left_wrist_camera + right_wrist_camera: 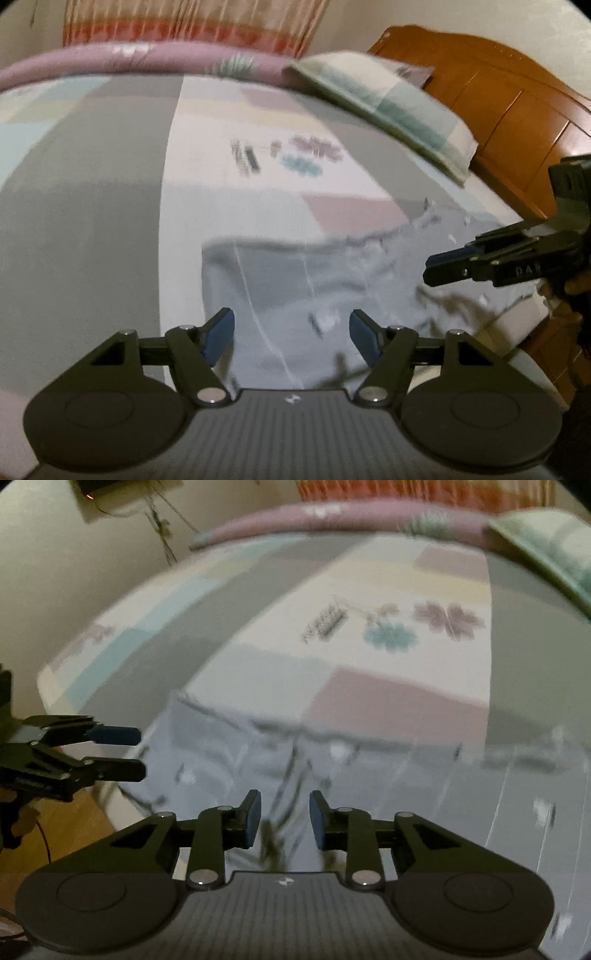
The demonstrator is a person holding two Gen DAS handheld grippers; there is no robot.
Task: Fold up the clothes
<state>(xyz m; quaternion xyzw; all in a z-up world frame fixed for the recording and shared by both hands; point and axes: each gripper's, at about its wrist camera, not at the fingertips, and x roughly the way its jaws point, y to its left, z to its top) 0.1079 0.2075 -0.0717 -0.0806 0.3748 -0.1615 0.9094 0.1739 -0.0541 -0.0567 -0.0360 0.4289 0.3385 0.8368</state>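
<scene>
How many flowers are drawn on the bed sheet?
2 clear ones on the bed sheet: a purple flower and a teal flower just left of it and nearer. A faint pinkish one near the sheet's far left edge may be another; the blur hides detail.

I see a bed [110, 184] filling most of both views, its sheet patterned in grey, white, pale blue and pink blocks with printed flowers. A wooden headboard [498, 110] stands along its right side with a pillow [388, 103] lying against it, and a rolled pink quilt [129, 61] runs along the far edge under a striped curtain [184, 22]. Plain cream walls [55, 590] close the room, with wooden floor [74, 819] beside the bed.
</scene>
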